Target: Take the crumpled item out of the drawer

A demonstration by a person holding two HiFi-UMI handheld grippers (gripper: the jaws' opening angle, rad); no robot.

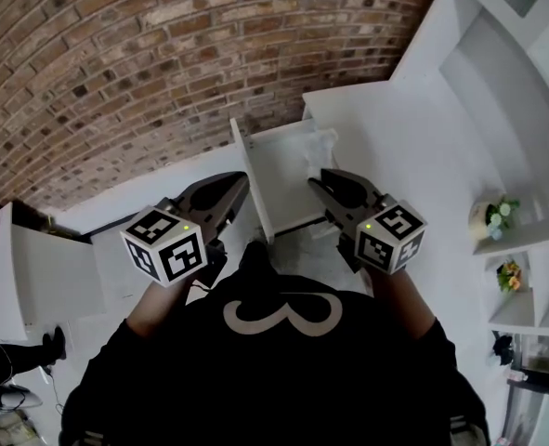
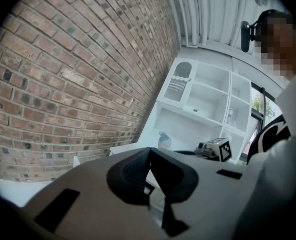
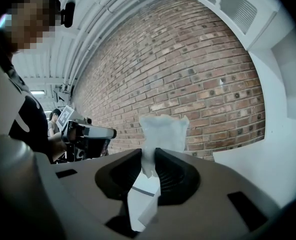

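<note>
Drawer: a white drawer [image 1: 246, 147] stands pulled out from the white cabinet front, below the brick wall [image 1: 163, 54]; the head view looks down into its open box.
Crumpled item: a pale, thin, wrinkled piece [image 3: 163, 129] sits between the jaws of the right gripper [image 3: 149, 151]. Its wide top fans out past the jaw tips against the brick wall, and a narrower tail hangs down behind the tips.
Right jaws: closed onto the crumpled item, pinching it at its narrow waist; only the piece itself keeps the pads apart.
Left jaws: the left gripper [image 2: 149, 151] has its tips pressed together, with nothing between them.
Gripper placement: in the head view both grippers are held out in front of the person's black shirt [image 1: 274, 360]. They sit on either side of the drawer's near wall, the left one just outside it and the right one over the open box.
Gripper pose: both point roughly level toward the wall, each with its marker cube [image 1: 165, 242] nearest the person.
Surroundings: white shelves [image 1: 497, 82] run along the person's right, with small bunches of flowers [image 1: 493, 216] on a lower shelf.
</note>
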